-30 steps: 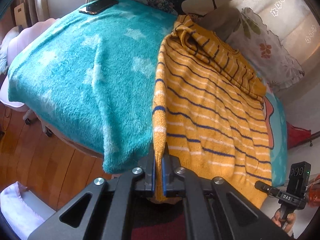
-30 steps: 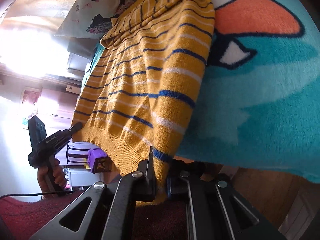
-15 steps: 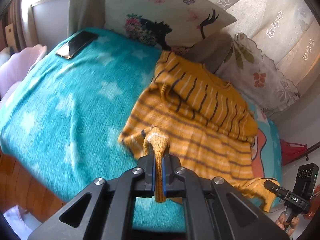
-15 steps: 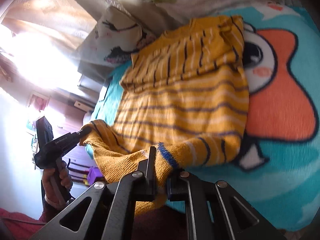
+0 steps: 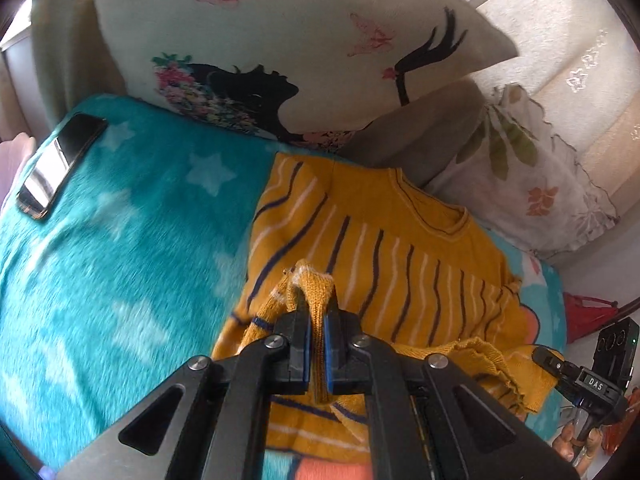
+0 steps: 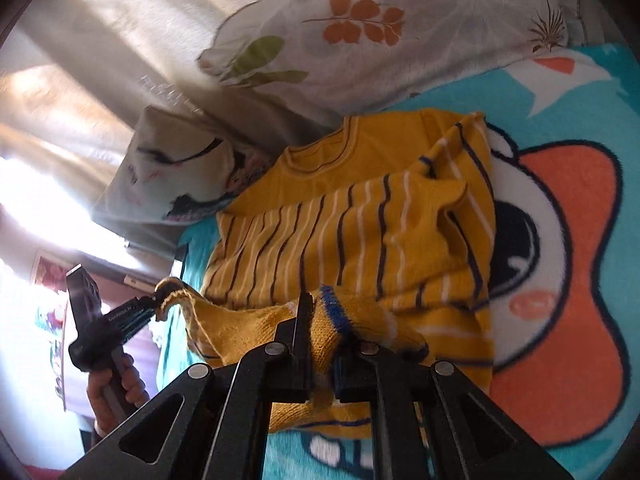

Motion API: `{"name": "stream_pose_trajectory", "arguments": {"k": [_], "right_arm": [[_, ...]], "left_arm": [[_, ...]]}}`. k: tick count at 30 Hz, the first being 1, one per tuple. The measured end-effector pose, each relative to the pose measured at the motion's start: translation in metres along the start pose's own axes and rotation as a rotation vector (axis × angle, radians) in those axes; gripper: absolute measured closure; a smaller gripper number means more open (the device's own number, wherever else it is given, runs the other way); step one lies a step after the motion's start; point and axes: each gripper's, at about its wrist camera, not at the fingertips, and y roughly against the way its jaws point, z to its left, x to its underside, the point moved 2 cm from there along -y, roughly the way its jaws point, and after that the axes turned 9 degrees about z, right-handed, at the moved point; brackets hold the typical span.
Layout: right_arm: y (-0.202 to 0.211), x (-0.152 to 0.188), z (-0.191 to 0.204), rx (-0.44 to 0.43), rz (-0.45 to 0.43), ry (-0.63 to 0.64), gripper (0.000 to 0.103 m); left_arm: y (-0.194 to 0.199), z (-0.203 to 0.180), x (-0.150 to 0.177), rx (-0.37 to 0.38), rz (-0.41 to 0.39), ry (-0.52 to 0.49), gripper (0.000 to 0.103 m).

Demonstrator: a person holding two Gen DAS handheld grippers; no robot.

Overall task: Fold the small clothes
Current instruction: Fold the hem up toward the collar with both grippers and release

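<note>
A yellow sweater (image 5: 400, 248) with navy and white stripes lies on the teal blanket (image 5: 120, 260), collar toward the pillows. Its lower half is lifted and doubled back over the chest. My left gripper (image 5: 316, 308) is shut on one corner of the hem, which bunches up between the blue pads. My right gripper (image 6: 324, 320) is shut on the other hem corner, the knit bulging over its right finger. In the right wrist view the sweater (image 6: 360, 220) shows its folded sleeves, and the left gripper (image 6: 156, 304) holds the far hem corner, with a hand (image 6: 116, 384) on its grip. The right gripper (image 5: 556, 364) shows at the left wrist view's right edge.
A dark phone (image 5: 56, 164) lies on the blanket at the far left. A pillow with a black silhouette print (image 5: 280, 40) and a leaf-print pillow (image 5: 520, 168) stand right behind the collar. The blanket's cartoon print (image 6: 560, 240) lies to the sweater's right.
Both grippers have carried the hem from the bed's near edge up toward the collar, doubling the sweater's lower half over its upper half. Both stayed shut on the hem.
</note>
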Motion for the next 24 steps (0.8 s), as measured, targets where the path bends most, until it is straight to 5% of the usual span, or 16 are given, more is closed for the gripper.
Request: {"name": "stream_pose_trajectory", "arguments": {"k": [11,12,17,19,24], "right_arm": [[-0.054,-0.084,-0.056,-0.149,-0.035,-0.277,0.092],[-0.056,-0.089,-0.058,-0.163,-0.041,-0.289,0.089],[-0.059,-0.112,-0.064,-0.206,-0.093,-0.334,0.063],[-0.056,-0.117,-0.071,-0.228,-0.133,-0.374,0.049],[-0.035,-0.123,-0.078,-0.168,-0.205,-0.403,0.044]], "left_arm": [[-0.067,-0.006,-0.067,0.023,0.043,-0.014,0.094],[-0.070,-0.006,-0.069,0.036,0.047,-0.011,0.091],[-0.064,-0.008,-0.072,0.131,0.006,-0.001,0.042],[-0.059,-0.007,-0.073,0.144,-0.009,0.008,0.034],[-0.041,0.004,-0.068,0.102,-0.038,0.028,0.033]]}}
